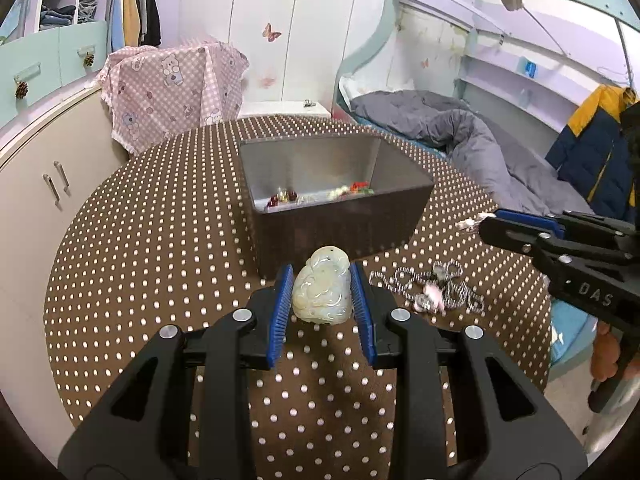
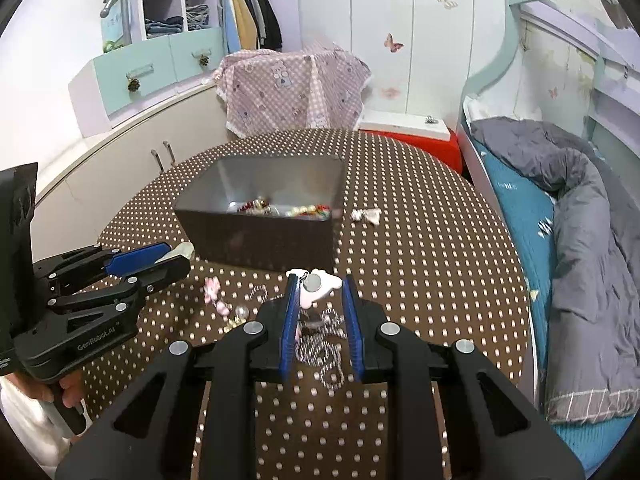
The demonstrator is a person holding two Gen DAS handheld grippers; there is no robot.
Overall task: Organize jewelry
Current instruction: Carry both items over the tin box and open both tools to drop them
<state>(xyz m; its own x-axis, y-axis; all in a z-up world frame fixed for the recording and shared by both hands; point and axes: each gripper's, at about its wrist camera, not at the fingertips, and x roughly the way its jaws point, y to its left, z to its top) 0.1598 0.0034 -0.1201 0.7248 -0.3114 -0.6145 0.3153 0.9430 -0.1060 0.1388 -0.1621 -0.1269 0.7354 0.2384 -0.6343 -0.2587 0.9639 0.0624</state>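
My left gripper (image 1: 322, 286) is shut on a pale carved jade pendant (image 1: 323, 290) and holds it just in front of the dark jewelry box (image 1: 340, 224). The box holds several colourful beads (image 1: 320, 195). A silver chain with pink charms (image 1: 432, 290) lies on the table to the right. In the right wrist view my right gripper (image 2: 319, 292) is open, with a pink charm and a round silver tag (image 2: 314, 283) between its fingers and against the left one; I cannot tell if it hangs or lies. The left gripper (image 2: 160, 264) shows at the left, the box (image 2: 264, 216) ahead.
The round table has a brown polka-dot cloth (image 1: 160, 240). A small pale trinket (image 2: 366, 215) lies right of the box. More pink charms (image 2: 216, 296) lie on the cloth. A bed with a grey duvet (image 2: 580, 240) is at the right, cabinets (image 1: 48, 184) at the left.
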